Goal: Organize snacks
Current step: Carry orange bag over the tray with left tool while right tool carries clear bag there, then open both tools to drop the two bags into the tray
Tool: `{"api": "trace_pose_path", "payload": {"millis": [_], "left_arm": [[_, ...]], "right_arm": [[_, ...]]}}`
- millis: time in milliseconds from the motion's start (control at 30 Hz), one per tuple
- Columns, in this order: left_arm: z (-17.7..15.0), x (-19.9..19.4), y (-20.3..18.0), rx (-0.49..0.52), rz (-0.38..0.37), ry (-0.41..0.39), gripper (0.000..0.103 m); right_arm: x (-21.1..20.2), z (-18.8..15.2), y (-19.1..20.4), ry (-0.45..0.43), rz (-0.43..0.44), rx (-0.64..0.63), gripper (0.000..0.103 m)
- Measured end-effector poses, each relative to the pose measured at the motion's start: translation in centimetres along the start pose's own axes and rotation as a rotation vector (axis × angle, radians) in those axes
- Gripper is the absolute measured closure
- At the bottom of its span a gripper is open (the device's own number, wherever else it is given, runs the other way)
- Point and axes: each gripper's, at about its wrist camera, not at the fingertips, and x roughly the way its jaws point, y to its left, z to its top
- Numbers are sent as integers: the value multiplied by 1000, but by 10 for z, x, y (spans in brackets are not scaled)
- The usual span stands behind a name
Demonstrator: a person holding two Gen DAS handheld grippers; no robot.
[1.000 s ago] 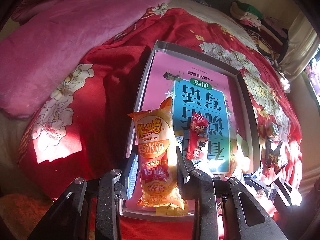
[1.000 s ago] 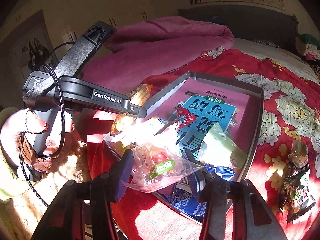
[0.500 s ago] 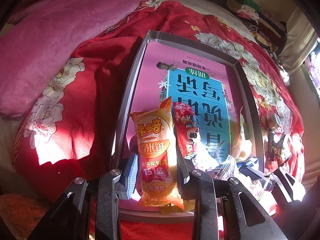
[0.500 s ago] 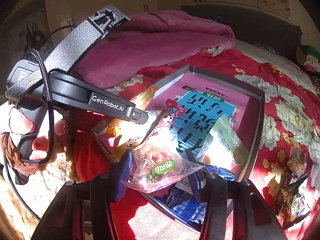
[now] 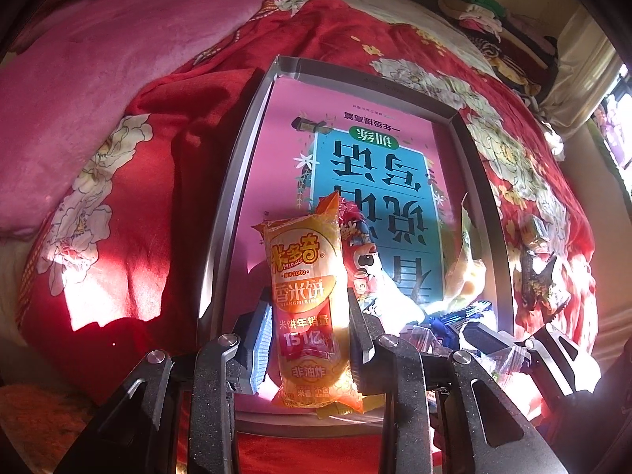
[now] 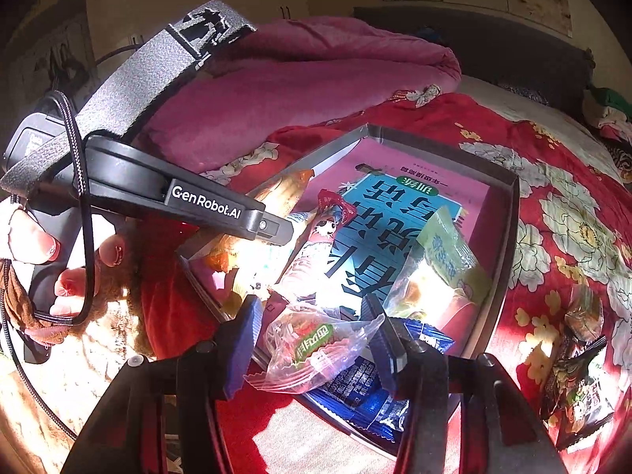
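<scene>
My left gripper (image 5: 310, 330) is shut on an upright orange rice-cracker packet (image 5: 306, 296), held over the near left corner of a grey tray (image 5: 233, 181) lined with a pink and blue book cover. My right gripper (image 6: 314, 341) is shut on a clear-wrapped snack with a green label (image 6: 312, 349), over the tray's near rim (image 6: 509, 237). In the right wrist view the left gripper's black body shows at the left, a hand around its handle, and the orange packet (image 6: 284, 193) is under its tip. A red cartoon packet (image 5: 361, 249), a pale green packet (image 6: 446, 268) and blue packets (image 6: 367, 391) lie in the tray.
The tray rests on a red floral bedspread (image 5: 130, 181). A pink blanket (image 5: 118, 39) is bunched at the far left. Dark snack packets (image 6: 580, 379) lie on the bedspread right of the tray. Folded clothes (image 5: 497, 12) are piled at the far right.
In the left wrist view the tray and the bed have slid and spread in the picture, and more of the tray's length shows. Both packets stay gripped. The left gripper's body has shifted slightly in the right wrist view.
</scene>
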Motion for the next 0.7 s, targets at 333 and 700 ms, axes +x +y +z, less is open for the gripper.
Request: {"api": "trace_pose_path", "payload": {"millis": [333,700], "left_arm": [[1,1,-1,-9,-22,9,70],[4,-1,0,-22,-27,-2,57]], "right_arm": [[-10,-3,-1,-7,1,-2,51],[-33,-12,-3,-13,-50,-42,51]]}}
